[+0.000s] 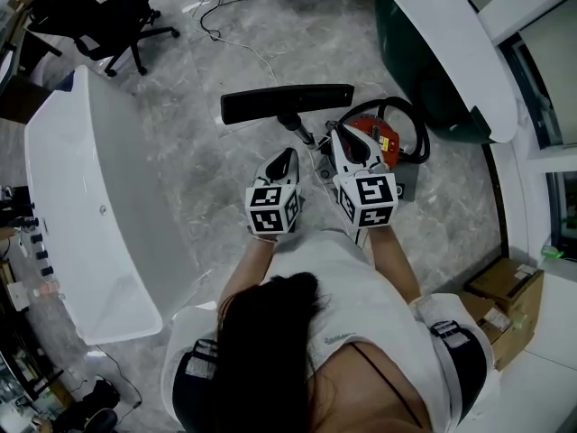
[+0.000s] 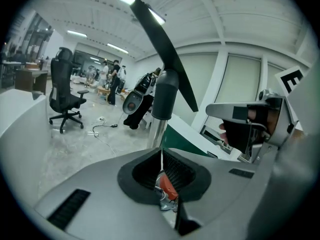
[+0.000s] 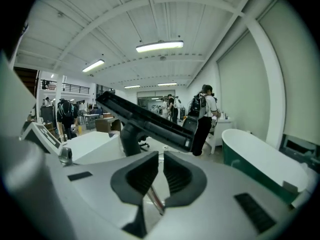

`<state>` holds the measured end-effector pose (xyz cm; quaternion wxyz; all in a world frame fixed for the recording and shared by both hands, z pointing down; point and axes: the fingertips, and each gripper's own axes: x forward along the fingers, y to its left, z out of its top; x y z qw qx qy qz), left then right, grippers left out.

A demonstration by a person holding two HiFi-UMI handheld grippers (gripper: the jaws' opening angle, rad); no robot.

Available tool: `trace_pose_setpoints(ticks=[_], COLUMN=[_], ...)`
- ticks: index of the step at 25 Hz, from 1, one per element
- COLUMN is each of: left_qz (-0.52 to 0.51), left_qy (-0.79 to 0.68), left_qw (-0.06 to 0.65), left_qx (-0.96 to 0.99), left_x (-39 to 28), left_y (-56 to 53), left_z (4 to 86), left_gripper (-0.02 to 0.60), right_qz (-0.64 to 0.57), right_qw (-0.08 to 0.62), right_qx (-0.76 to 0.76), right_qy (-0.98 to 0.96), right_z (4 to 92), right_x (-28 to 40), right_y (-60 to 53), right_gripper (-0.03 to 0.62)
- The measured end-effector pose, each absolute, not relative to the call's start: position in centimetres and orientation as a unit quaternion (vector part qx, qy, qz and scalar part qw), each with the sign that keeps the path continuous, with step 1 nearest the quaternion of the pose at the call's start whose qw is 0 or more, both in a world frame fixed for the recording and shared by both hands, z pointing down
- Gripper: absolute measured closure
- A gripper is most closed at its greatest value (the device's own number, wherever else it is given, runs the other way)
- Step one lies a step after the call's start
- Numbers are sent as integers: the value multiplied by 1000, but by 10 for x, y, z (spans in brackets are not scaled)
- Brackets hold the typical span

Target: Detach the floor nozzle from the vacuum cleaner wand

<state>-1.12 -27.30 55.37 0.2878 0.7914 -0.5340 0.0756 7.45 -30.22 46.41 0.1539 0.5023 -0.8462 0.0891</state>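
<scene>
My left gripper [image 2: 161, 155] has its jaws pressed together with nothing between the pads, and the steel wand [image 2: 157, 132] rises just past its tips. My right gripper [image 3: 161, 160] is closed the same way and holds nothing. The floor nozzle [image 1: 287, 103] is a long, flat black bar on a black neck. It is seated on the wand's end, ahead of both grippers and beside the red vacuum body [image 1: 373, 139]. A white bathtub [image 1: 135, 183] stands to the left and a green-sided bathtub [image 1: 448, 48] at upper right.
</scene>
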Motion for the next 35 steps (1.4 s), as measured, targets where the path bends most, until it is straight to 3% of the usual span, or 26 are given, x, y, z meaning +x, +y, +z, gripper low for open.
trace_pose_setpoints(ticks=[22, 29, 30, 33, 35], left_qz=[88, 96, 96, 98, 101], left_qy=[-452, -439, -439, -440, -445], left_qw=[269, 275, 277, 270, 258], left_qx=[846, 850, 849, 851, 852], left_x=[-22, -26, -26, -23, -20], left_y=[-298, -298, -298, -301, -305], left_z=[556, 560, 560, 560, 560], left_gripper=[566, 566, 566, 566, 566], right_qz=[53, 67, 67, 64, 54], right_qw=[108, 134, 140, 148, 153], right_qx=[537, 546, 545, 527, 514], right_qy=[-835, -824, -824, -835, -842], right_z=[418, 428, 429, 427, 425], right_x=[78, 90, 90, 88, 90], right_y=[-345, -345, -344, -346, -346], right_gripper=[574, 573, 567, 464, 447])
